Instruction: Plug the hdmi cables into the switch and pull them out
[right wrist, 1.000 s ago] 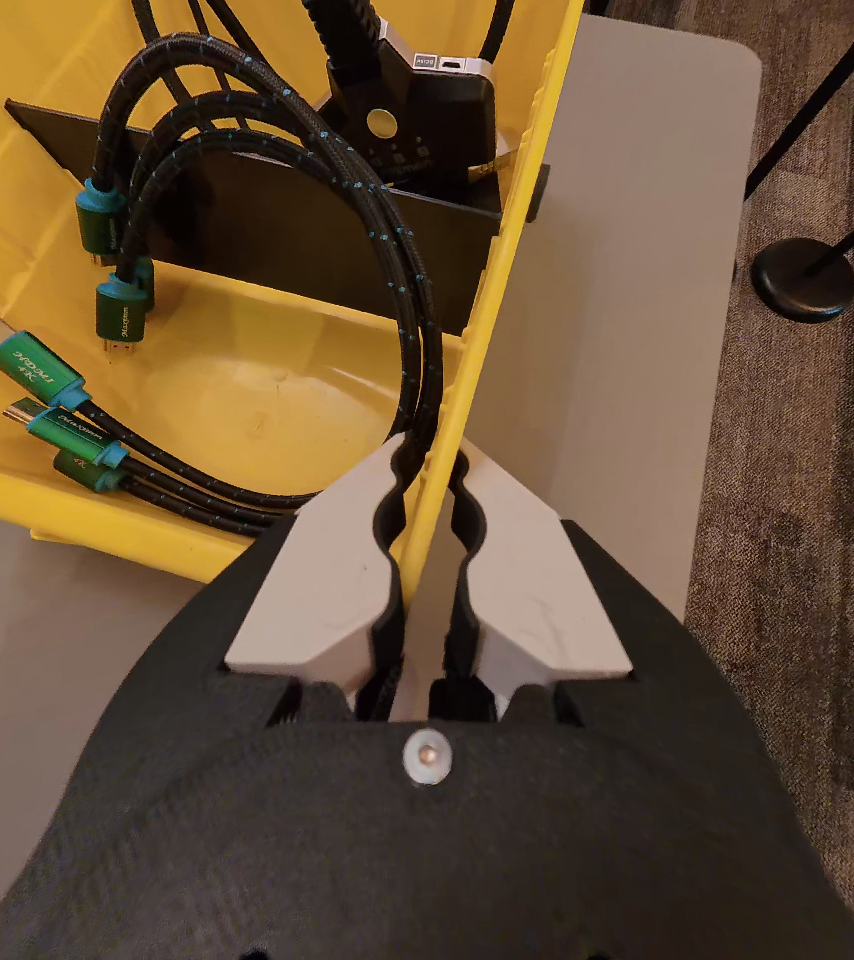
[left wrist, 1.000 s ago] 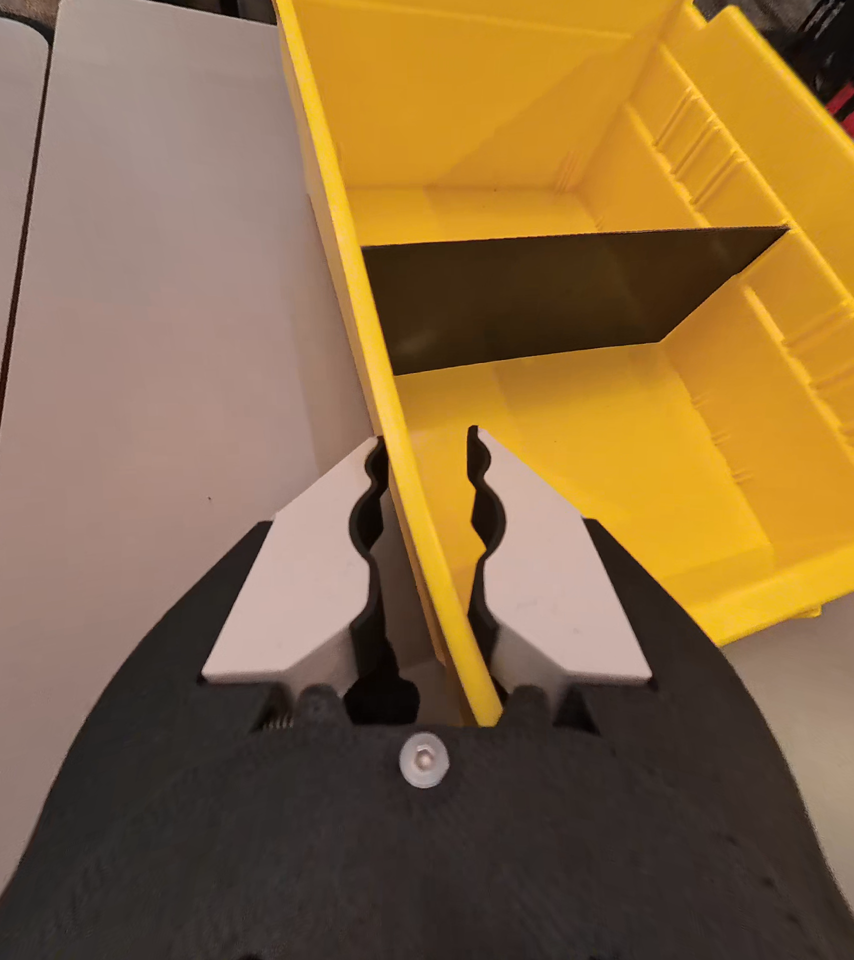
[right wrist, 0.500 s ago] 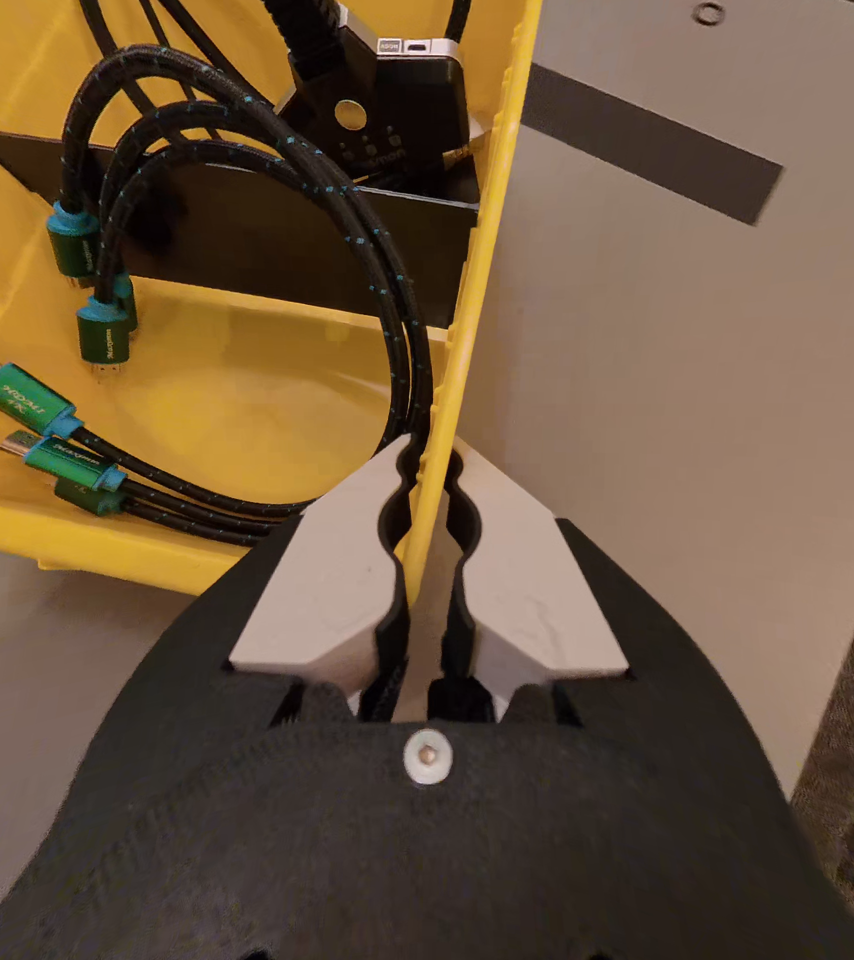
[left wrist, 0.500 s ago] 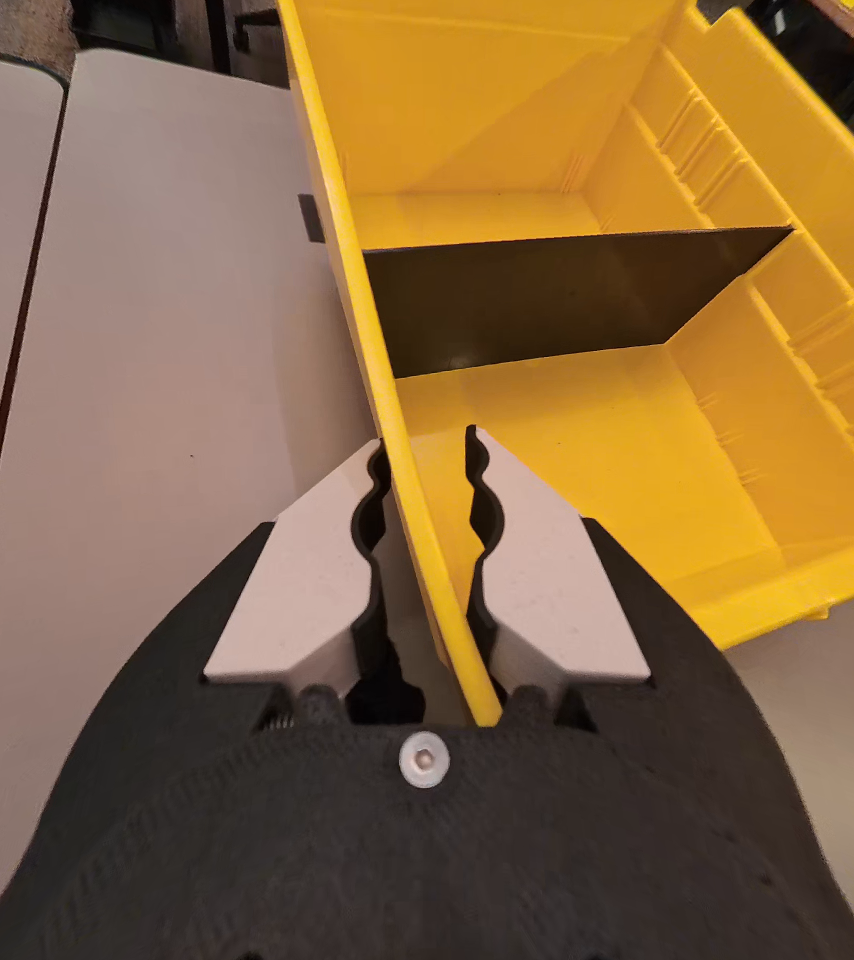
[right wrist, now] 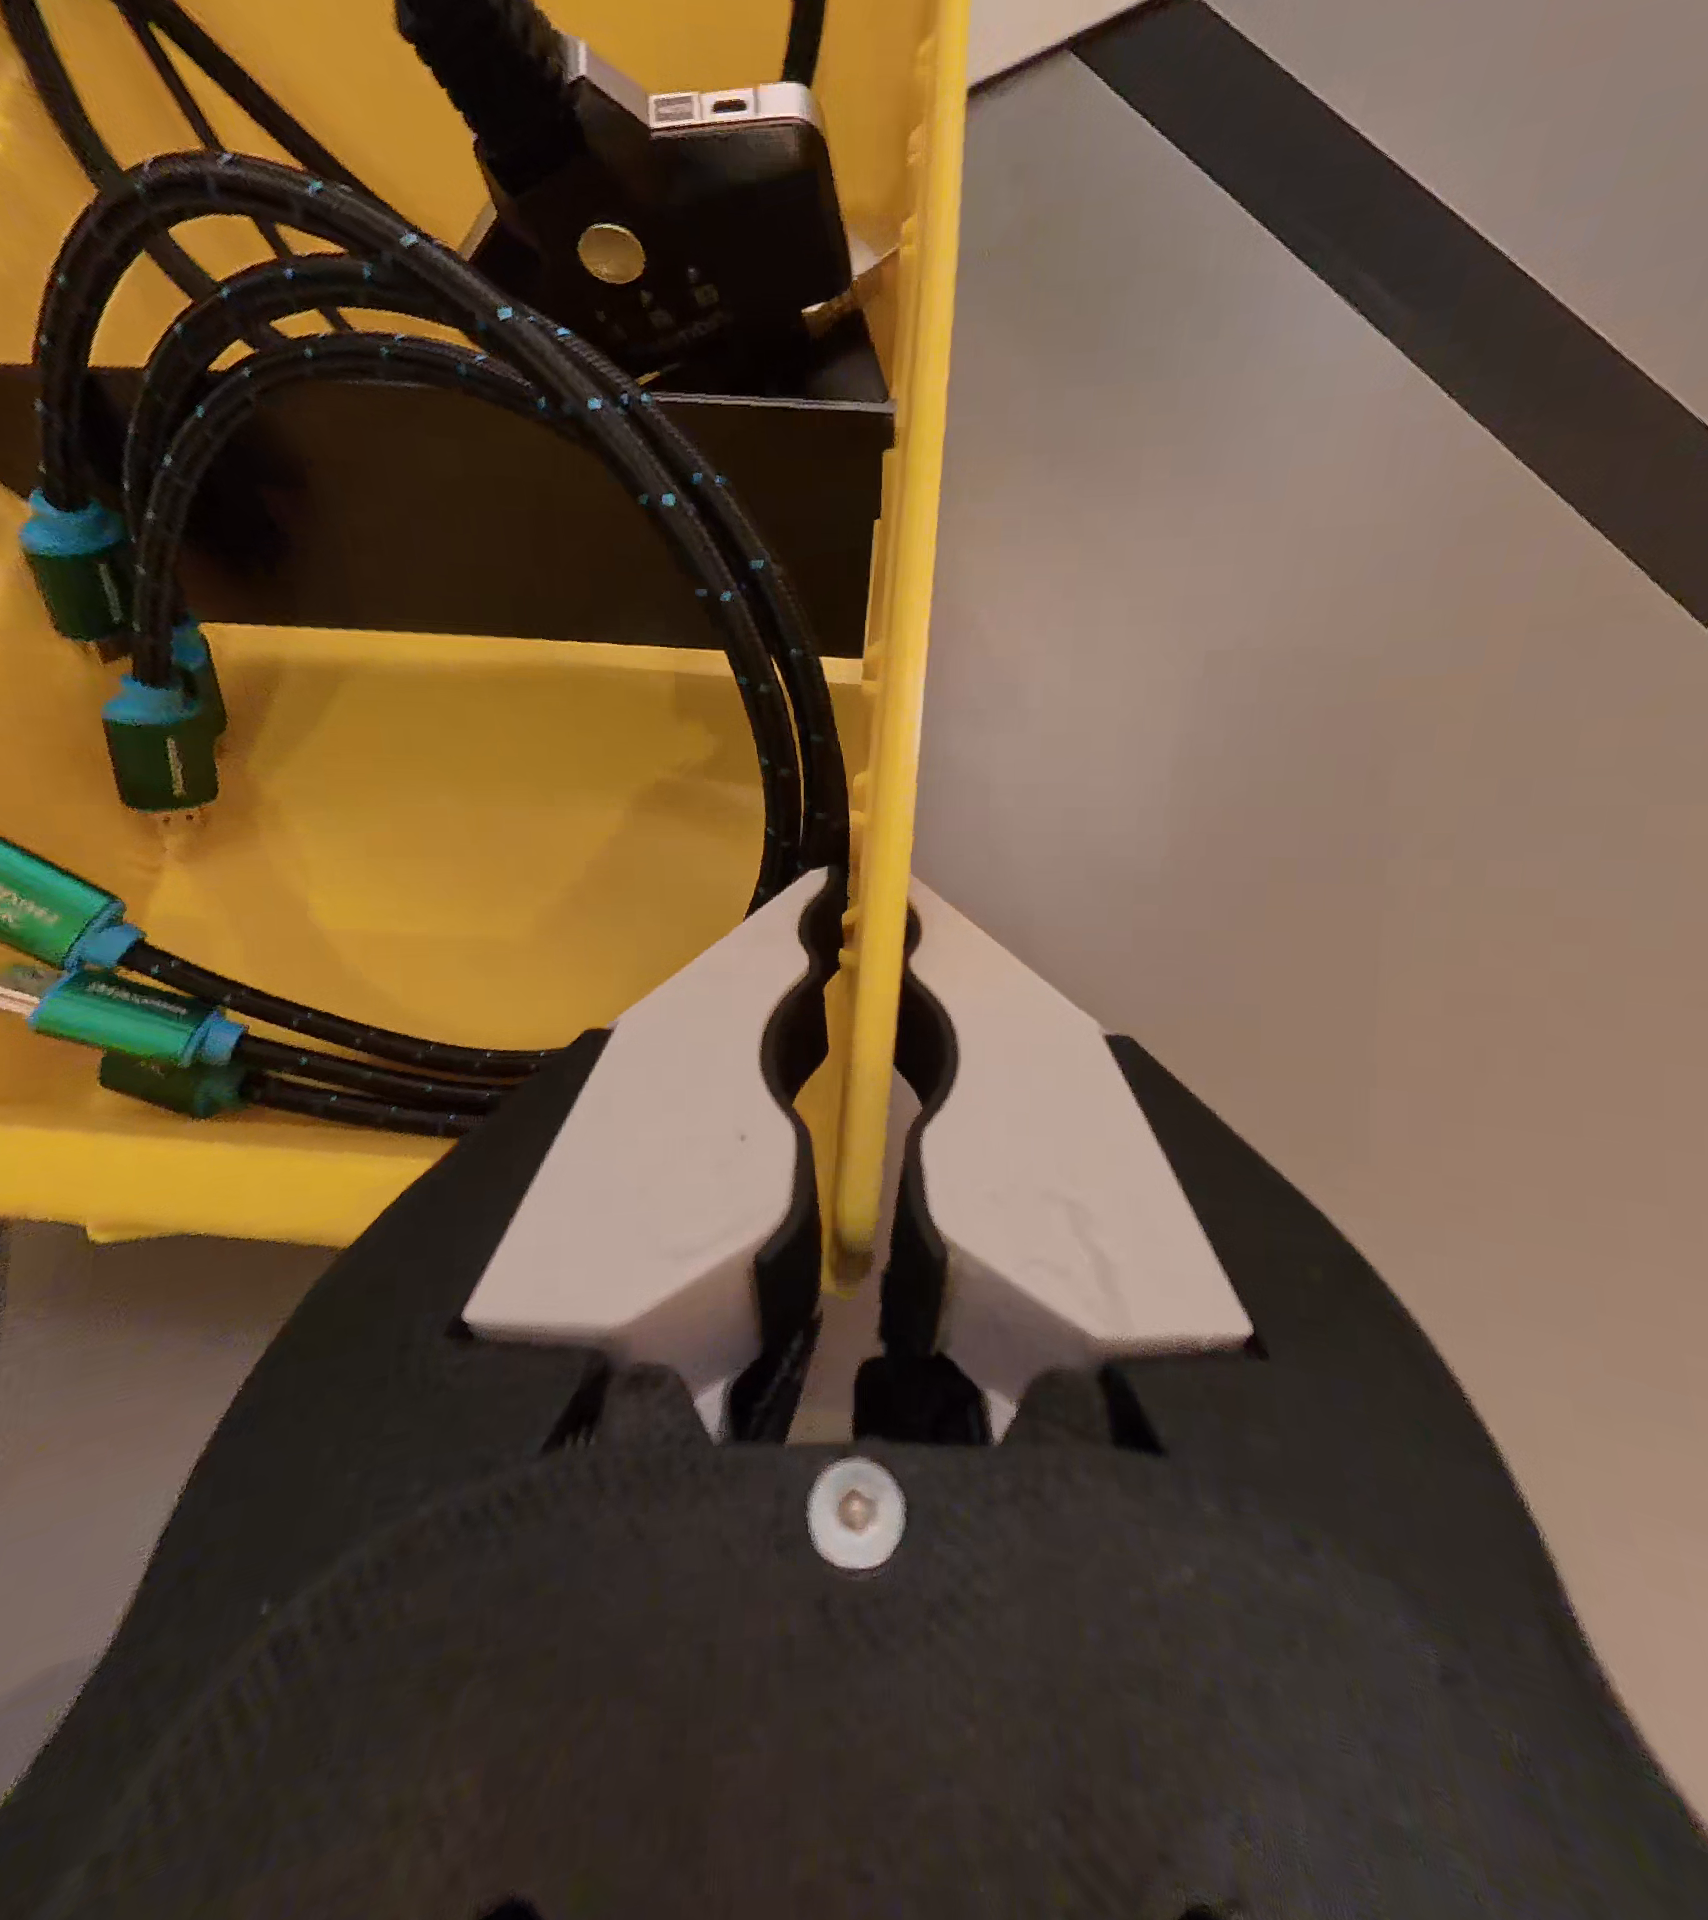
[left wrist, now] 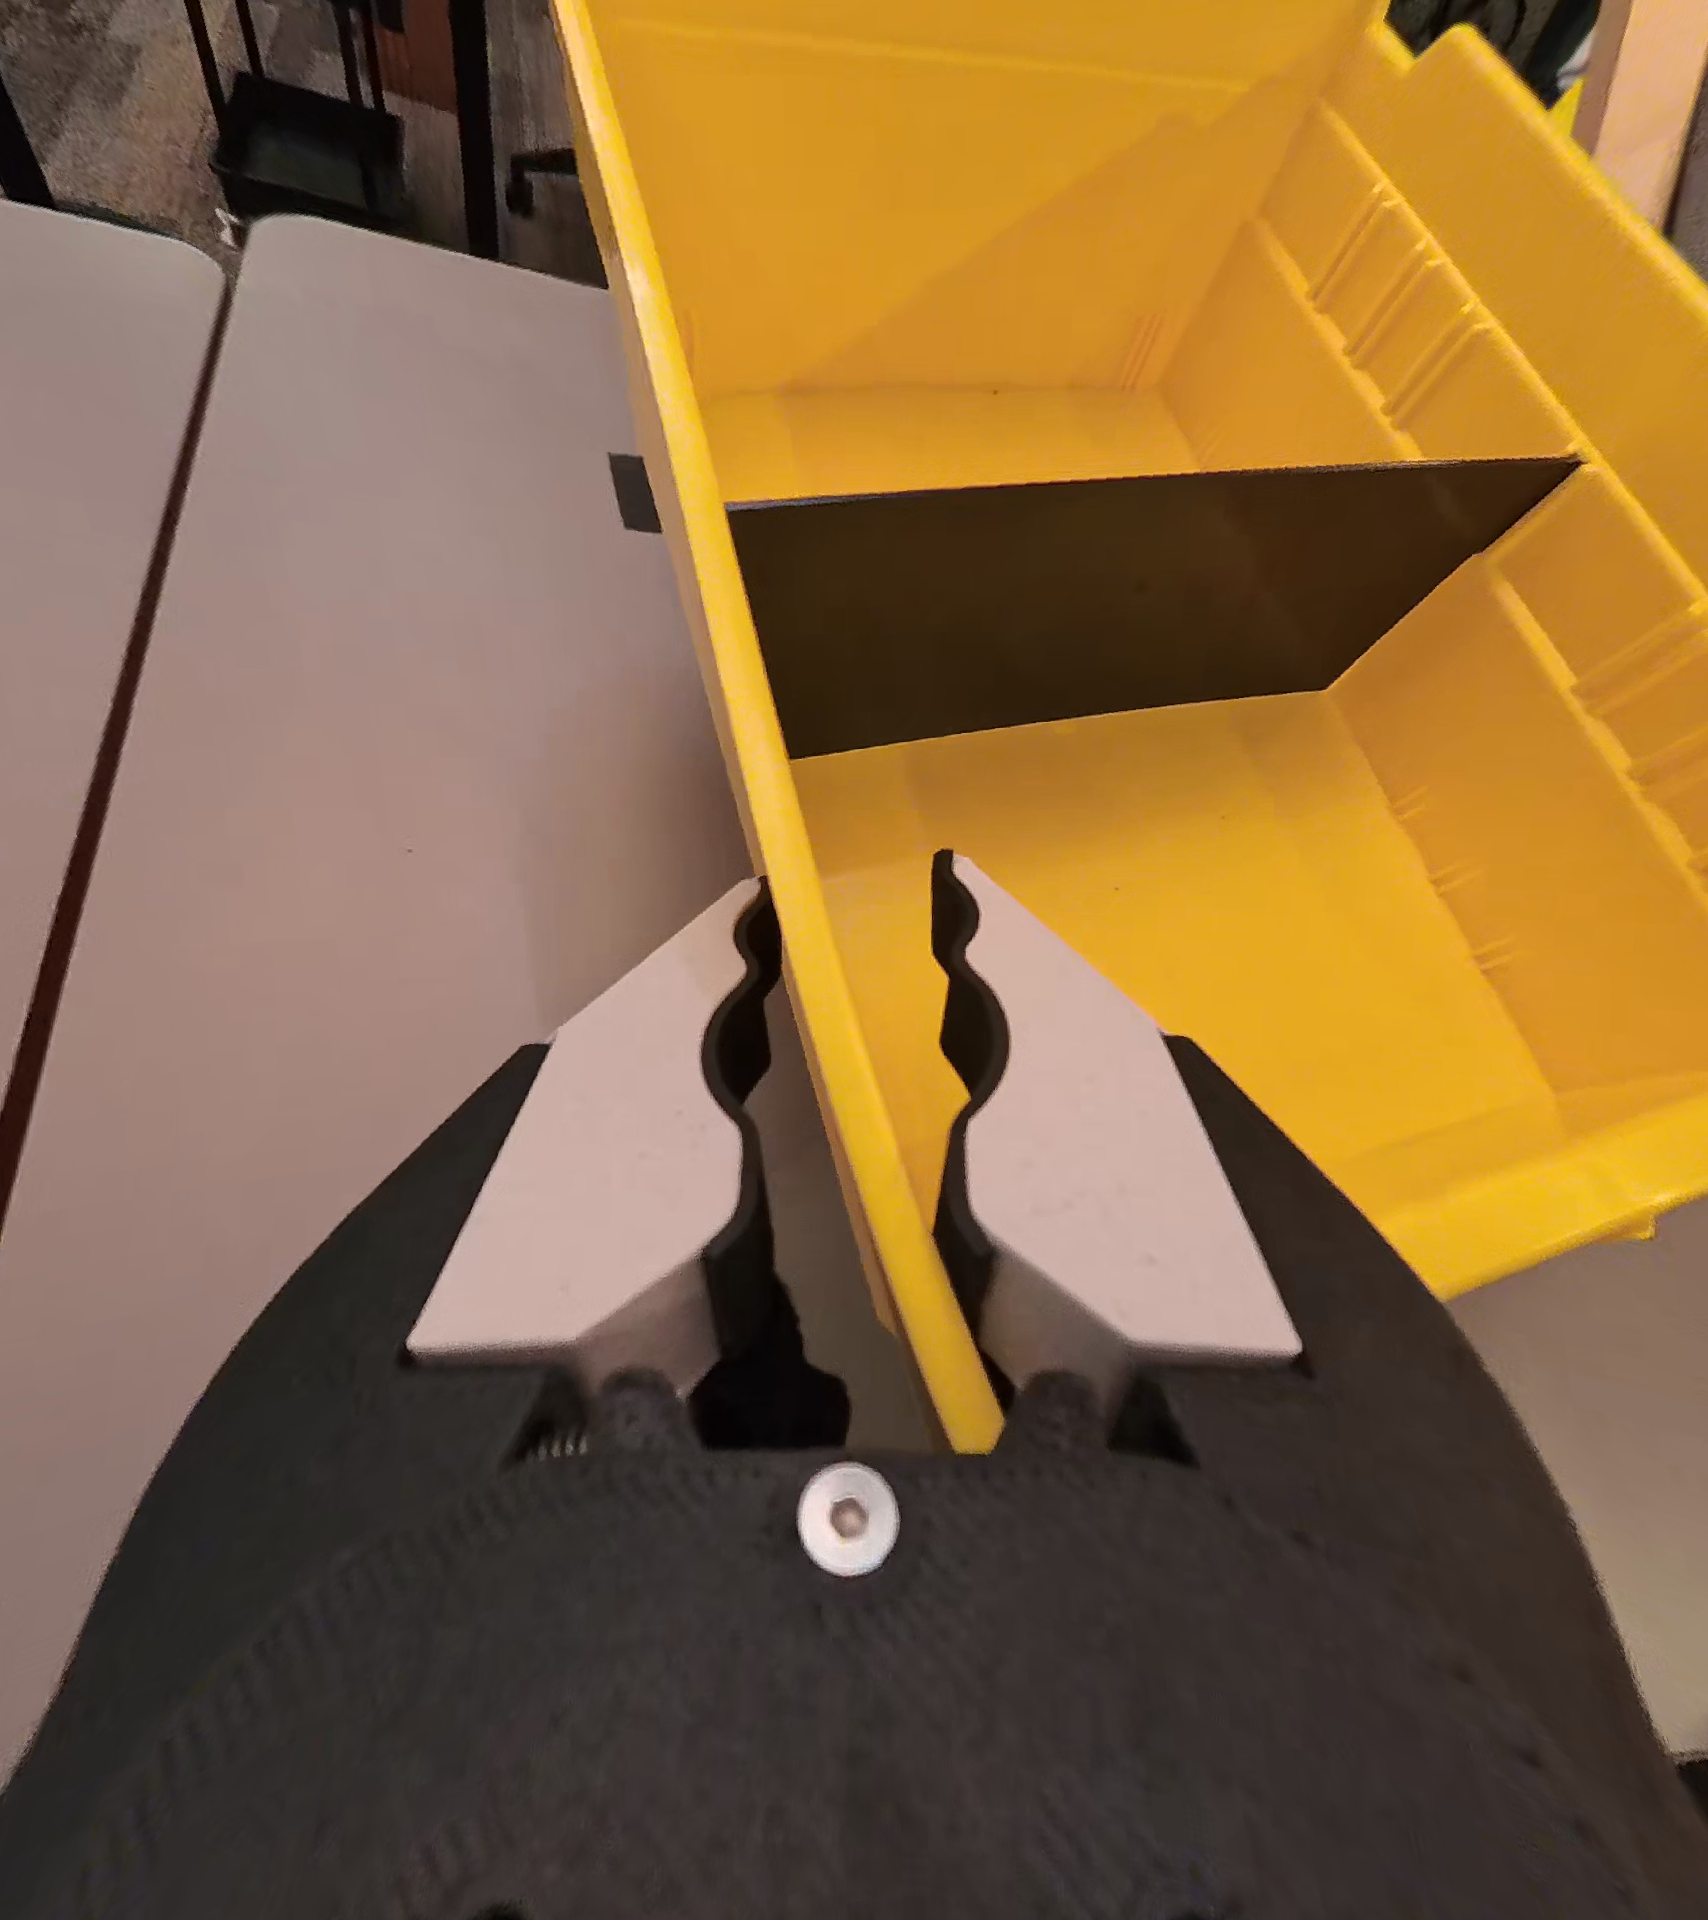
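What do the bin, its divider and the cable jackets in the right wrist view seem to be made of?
Yellow bin: probably moulded plastic, smooth, slightly glossy, with ribbed walls. Divider: a thin black sheet, matte; plastic or card, unclear. HDMI cables: woven black braid flecked blue, likely nylon. Their plugs look like green metallic shells.

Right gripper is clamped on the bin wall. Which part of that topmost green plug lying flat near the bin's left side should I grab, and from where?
Grip the green plug across its flat metal shell, coming down from above. It lies flat on the yellow bin floor with its silver tip pointing left and its braided cable trailing right, so close on the two long sides. The neighbouring plug lies close below; keep fingers narrow.
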`<state>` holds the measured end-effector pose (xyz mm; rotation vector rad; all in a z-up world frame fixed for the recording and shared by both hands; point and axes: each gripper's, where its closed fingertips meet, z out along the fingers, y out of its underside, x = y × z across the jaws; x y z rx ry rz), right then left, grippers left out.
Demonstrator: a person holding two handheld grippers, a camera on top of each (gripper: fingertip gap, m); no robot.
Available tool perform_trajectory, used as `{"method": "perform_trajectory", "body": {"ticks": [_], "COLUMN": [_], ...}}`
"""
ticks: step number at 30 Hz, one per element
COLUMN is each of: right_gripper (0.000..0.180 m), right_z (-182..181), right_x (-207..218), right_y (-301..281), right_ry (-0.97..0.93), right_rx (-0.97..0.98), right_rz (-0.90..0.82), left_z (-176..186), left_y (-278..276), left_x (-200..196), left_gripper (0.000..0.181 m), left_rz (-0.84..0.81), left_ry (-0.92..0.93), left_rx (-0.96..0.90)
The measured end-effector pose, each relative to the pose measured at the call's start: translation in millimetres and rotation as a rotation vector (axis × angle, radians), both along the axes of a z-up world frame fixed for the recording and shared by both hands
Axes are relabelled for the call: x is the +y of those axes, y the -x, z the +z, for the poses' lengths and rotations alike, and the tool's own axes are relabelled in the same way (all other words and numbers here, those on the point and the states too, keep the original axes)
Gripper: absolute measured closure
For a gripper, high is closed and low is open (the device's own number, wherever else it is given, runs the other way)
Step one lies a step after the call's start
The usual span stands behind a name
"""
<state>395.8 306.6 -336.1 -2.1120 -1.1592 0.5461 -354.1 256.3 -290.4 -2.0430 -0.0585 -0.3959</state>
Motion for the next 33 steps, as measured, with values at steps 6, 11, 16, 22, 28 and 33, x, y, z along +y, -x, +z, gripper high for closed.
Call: {"method": "perform_trajectory", "body": {"ticks": [6,11,16,22,28,33], "right_gripper": [0.178,0.177,0.177,0.177,0.177,0.177], "right_z": [0,0,-1,-1,-3,-3], "right_x": [3,5,6,8,13,21], "right_y": [34,71,116,175,239,290], "right_ry": [0.011,0.033,0.062,0.085,0.106,0.113], "right_rx": [-0.009,-0.007,0.004,0.0,-0.01,-0.006], "right_rz": [0.065,0.117,0.148,0.167,0.121,0.048], "left_z": [7,4,8,17,28,37], "left_y": [7,9,17,36,50,59], "left_x": [-4,-3,-5,-10,-14,-18], "left_gripper": [0.153,0.153,0.153,0.152,0.152,0.152], "left_rz": [0.018,0.015,0.032,0.07,0.092,0.111], "left_ry": [-0.018,-0.017,-0.033,-0.066,-0.097,-0.12], "left_rx": [0.008,-0.003,-0.02,-0.041,-0.055,-0.065]}}
